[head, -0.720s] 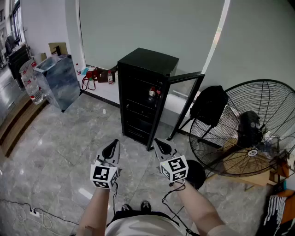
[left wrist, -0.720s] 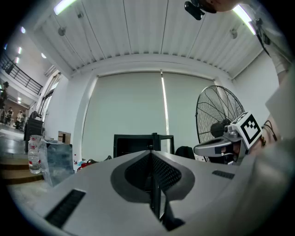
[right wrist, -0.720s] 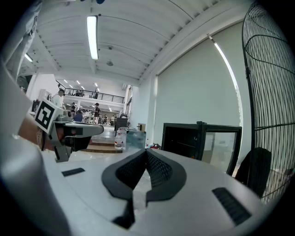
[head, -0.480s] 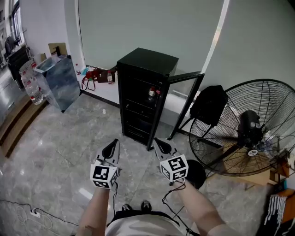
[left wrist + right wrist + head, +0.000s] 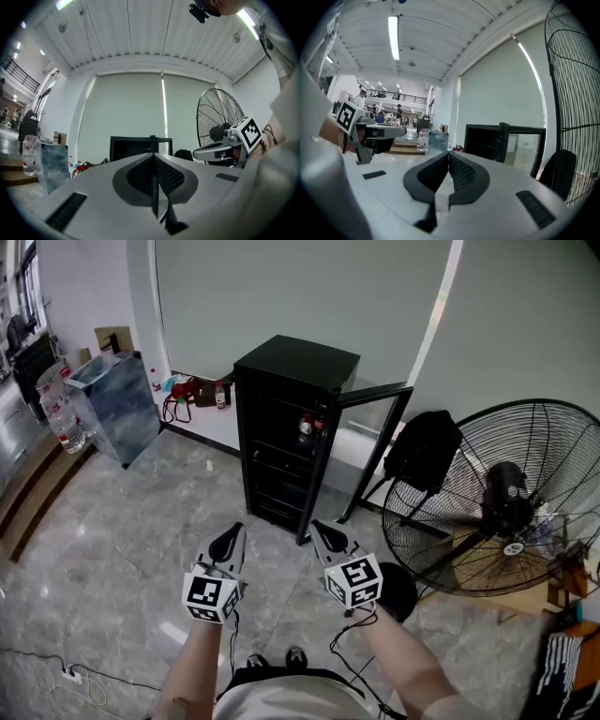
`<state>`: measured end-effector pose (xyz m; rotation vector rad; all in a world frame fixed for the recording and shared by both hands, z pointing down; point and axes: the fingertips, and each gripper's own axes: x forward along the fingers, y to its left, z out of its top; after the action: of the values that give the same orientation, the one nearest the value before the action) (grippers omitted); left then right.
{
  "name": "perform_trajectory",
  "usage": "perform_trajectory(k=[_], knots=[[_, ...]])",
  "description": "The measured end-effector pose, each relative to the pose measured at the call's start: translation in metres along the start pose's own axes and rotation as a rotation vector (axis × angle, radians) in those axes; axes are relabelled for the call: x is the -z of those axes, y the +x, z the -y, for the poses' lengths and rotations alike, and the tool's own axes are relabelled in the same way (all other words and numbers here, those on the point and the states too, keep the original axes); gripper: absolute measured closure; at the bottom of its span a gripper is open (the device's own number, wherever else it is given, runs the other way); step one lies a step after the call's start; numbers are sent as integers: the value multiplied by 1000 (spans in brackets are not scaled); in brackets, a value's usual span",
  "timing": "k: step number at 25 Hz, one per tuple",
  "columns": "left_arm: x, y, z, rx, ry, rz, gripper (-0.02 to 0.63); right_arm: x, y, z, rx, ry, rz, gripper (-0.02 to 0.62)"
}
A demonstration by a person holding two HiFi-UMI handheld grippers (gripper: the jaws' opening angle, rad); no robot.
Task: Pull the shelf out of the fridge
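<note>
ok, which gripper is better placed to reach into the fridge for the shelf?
Left, slightly. Both are shut, empty and far from the fridge, but the left gripper points straight at the opening; the right gripper lines up with the hinge side and open door.

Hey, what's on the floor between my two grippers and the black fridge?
Nothing. In the head view, only bare grey tiled floor separates the left gripper and the right gripper from the fridge, whose door stands open.
</note>
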<state>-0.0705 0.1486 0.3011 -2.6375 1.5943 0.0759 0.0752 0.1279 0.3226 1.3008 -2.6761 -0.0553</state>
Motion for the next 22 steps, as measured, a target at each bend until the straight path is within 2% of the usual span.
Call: perform_trajectory(k=[6, 10, 13, 16, 17, 19, 22], knots=[[0, 1, 1, 9, -14, -2, 598, 2, 1, 1, -2, 7, -7, 578], [1, 2, 2, 15, -8, -6, 549, 2, 2, -3, -17, -2, -1, 577], [0, 2, 3, 21, 0, -5, 543, 0, 2, -11, -45, -44, 0, 577], [1, 1, 4, 24, -6, -8, 529, -2, 2, -13, -53, -31, 11, 572], [1, 1, 4, 25, -7, -8, 526, -2, 2, -12, -53, -23, 13, 561], [1, 2, 6, 27, -6, -9, 517, -1, 1, -11, -54, -13, 12, 491], [1, 1, 6, 30, -3, -11, 503, -1, 0, -11, -56, -9, 12, 490]])
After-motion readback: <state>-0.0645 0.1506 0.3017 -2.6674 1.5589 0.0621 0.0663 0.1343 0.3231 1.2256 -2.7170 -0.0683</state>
